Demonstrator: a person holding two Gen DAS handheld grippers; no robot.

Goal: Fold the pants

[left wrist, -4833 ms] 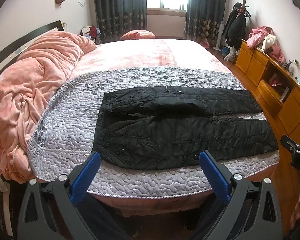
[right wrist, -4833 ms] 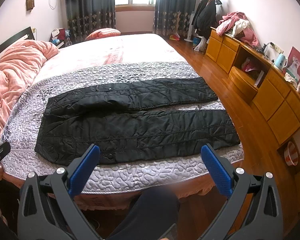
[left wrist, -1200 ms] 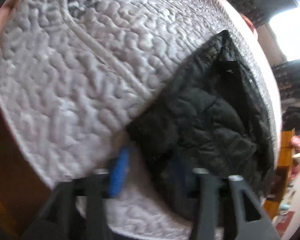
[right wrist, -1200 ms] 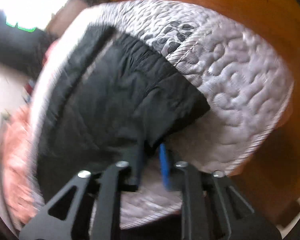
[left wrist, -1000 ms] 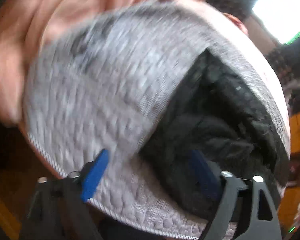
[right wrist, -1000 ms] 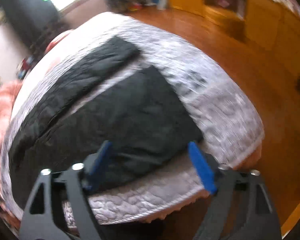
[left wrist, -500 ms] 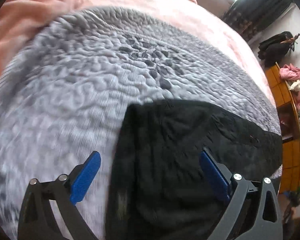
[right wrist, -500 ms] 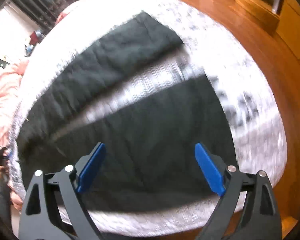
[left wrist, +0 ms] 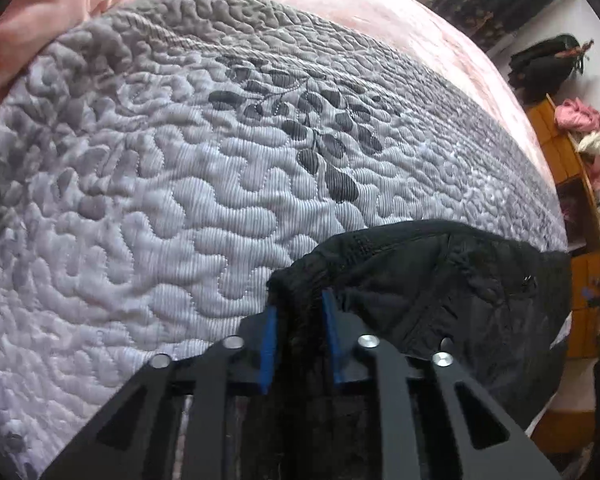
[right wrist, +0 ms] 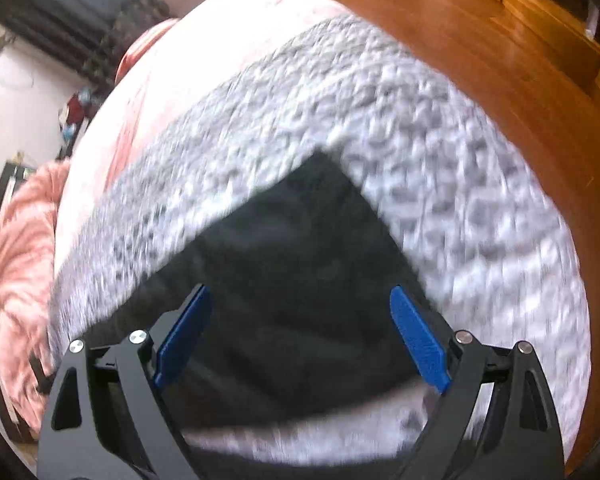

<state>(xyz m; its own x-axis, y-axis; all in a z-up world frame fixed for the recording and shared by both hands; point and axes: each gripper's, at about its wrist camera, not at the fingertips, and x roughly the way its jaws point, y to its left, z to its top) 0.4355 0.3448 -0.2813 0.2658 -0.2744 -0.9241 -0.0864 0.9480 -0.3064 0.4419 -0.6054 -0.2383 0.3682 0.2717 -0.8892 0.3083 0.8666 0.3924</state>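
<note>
The black quilted pants (left wrist: 452, 292) lie on the grey quilted bedspread (left wrist: 172, 184). My left gripper (left wrist: 298, 328) is shut on a bunched waist-end corner of the pants, fabric pinched between its blue pads (left wrist: 268, 340). In the right wrist view, which is blurred, a leg end of the pants (right wrist: 296, 264) lies on the bedspread (right wrist: 440, 184). My right gripper (right wrist: 300, 332) is open just above that leg end, its blue pads (right wrist: 418, 340) spread wide and holding nothing.
A pink blanket (left wrist: 52, 4) is heaped at the left of the bed. The wooden floor (right wrist: 500, 60) and orange cabinets (left wrist: 556, 148) lie beyond the bed's right side. The bedspread's edge (right wrist: 572, 320) is close to the leg end.
My left gripper was open over the waist end half a second ago and has now shut on a corner of the pants. My right gripper stays open and has moved toward the leg's end.
</note>
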